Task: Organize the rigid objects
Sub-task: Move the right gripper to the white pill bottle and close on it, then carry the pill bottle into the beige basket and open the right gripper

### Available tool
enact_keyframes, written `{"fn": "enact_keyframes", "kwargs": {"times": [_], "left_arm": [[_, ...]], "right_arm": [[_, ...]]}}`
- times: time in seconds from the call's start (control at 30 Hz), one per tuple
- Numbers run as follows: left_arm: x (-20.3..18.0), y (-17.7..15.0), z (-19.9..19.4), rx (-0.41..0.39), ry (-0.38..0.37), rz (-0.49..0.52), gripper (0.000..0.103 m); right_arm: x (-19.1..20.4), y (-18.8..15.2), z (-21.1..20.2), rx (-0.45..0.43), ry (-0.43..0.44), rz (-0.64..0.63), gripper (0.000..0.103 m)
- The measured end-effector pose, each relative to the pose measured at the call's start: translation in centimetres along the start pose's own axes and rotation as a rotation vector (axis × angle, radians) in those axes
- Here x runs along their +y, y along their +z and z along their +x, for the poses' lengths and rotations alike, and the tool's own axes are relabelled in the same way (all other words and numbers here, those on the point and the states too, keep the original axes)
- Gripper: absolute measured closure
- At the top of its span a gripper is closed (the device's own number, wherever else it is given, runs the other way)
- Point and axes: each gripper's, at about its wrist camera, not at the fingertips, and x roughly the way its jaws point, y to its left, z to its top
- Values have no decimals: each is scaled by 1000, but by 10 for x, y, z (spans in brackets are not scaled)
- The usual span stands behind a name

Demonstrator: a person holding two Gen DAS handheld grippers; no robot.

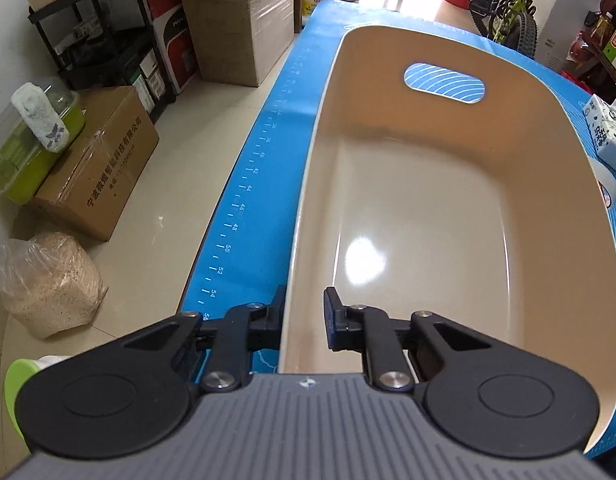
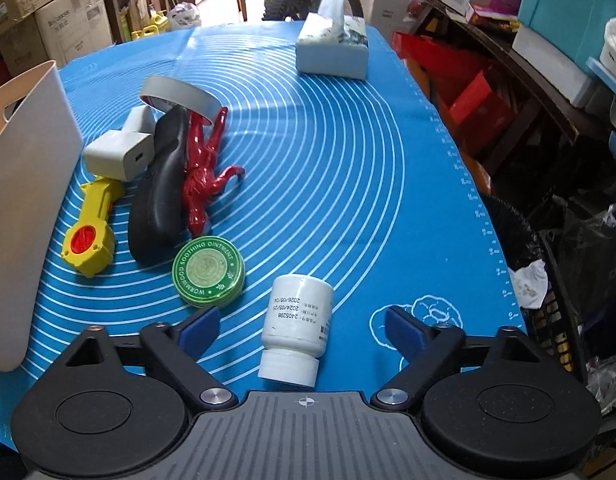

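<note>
Nothing had yet been placed in the beige bin [image 1: 448, 208], whose near wall was pinched by the left gripper [image 1: 303, 320], while beside the bin every item waited — the white pill bottle [image 2: 297, 328] straddled, untouched, by the wide-open right gripper [image 2: 301, 330].

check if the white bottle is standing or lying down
Lying down: the white bottle rests on its side on the blue mat, cap toward the camera.

bin [image 1: 428, 200]: right rim cut off | tape roll [image 2: 179, 96]: lower part hidden behind black object [image 2: 159, 184]
</note>
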Motion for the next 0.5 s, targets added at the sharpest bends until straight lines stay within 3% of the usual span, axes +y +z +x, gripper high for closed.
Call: {"fn": "enact_keyframes", "kwargs": {"times": [0.1, 0.27, 0.4, 0.5], "left_arm": [[5, 2, 1, -4, 7, -5, 95], [10, 1, 1, -3, -26, -35, 97], [10, 1, 1, -2, -30, -40, 97], [11, 1, 1, 0, -35, -46, 97]], "right_arm": [[-1, 1, 5, 10, -7, 6, 23], [-3, 2, 11, 26, -11, 33, 37], [0, 2, 12, 19, -9, 16, 57], [4, 2, 11, 13, -16, -5, 58]]}}
